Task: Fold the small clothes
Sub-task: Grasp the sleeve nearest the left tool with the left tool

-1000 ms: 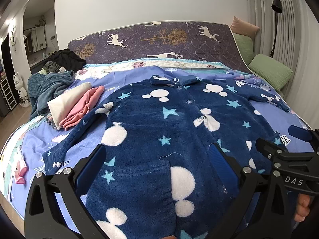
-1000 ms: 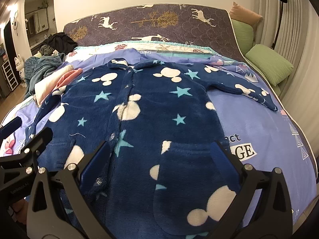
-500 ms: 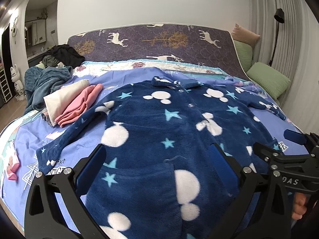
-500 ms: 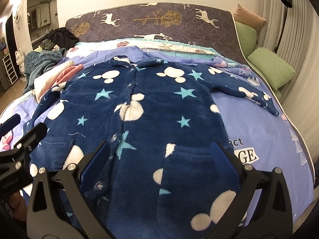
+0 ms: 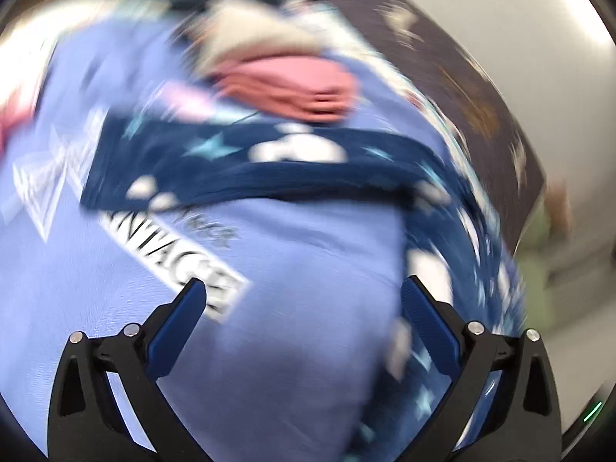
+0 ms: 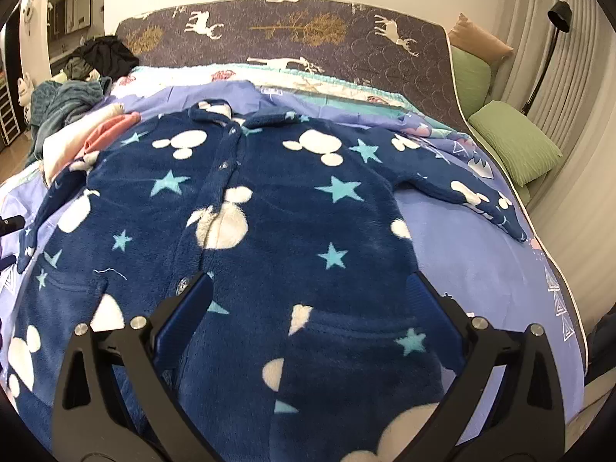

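The navy fleece pajama top (image 6: 277,231) is lying spread flat, buttoned front up, on the bed (image 6: 473,254), ready for folding. The left tongs (image 5: 304,308), released, are pointing toward its outstretched sleeve (image 5: 238,165); the right tongs (image 6: 308,300) are hovering released over the hem.

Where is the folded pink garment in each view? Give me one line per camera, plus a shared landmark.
Left wrist: pink garment, blurred, upper centre, above the blue sleeve.
Right wrist: pink garment, left edge, beside the pajama's shoulder.
Shared landmark: deer-print mattress, at right in left view.
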Demonstrator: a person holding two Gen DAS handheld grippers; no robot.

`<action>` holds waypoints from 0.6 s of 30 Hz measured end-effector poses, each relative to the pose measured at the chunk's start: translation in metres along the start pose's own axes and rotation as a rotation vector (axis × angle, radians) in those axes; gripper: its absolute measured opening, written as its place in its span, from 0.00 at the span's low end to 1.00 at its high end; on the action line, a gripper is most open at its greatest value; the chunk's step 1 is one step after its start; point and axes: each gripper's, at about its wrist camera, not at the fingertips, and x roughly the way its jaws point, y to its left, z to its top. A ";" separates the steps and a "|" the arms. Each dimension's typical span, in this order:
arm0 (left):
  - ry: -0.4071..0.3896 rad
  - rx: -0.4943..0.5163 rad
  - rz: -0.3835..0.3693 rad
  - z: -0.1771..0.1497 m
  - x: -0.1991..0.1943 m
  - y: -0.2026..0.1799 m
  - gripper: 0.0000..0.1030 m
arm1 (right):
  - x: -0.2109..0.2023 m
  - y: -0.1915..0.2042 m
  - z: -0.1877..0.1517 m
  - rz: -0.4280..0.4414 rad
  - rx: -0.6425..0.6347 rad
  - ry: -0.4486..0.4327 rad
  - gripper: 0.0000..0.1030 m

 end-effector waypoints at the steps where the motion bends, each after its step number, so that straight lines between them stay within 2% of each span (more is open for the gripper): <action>1: 0.015 -0.103 -0.036 0.010 0.007 0.024 0.97 | 0.003 0.002 0.001 -0.001 -0.005 0.007 0.98; 4: 0.020 -0.289 -0.068 0.027 0.023 0.064 0.95 | 0.011 0.010 0.004 -0.004 -0.028 0.021 0.98; 7: 0.005 -0.394 -0.065 0.042 0.036 0.088 0.94 | 0.016 0.018 0.009 -0.008 -0.049 0.022 0.98; 9: -0.004 -0.428 -0.032 0.050 0.045 0.098 0.87 | 0.020 0.022 0.012 -0.010 -0.060 0.024 0.98; 11: -0.006 -0.450 0.006 0.061 0.055 0.110 0.71 | 0.024 0.024 0.014 -0.014 -0.066 0.030 0.98; 12: -0.017 -0.462 0.025 0.066 0.057 0.113 0.65 | 0.026 0.025 0.015 -0.017 -0.067 0.034 0.98; 14: -0.023 -0.462 0.024 0.076 0.059 0.115 0.27 | 0.030 0.025 0.017 -0.021 -0.070 0.039 0.98; 16: -0.046 -0.449 -0.001 0.089 0.056 0.108 0.19 | 0.034 0.025 0.019 -0.030 -0.073 0.041 0.98; 18: -0.117 -0.343 0.011 0.105 0.039 0.079 0.18 | 0.037 0.022 0.021 -0.042 -0.073 0.037 0.98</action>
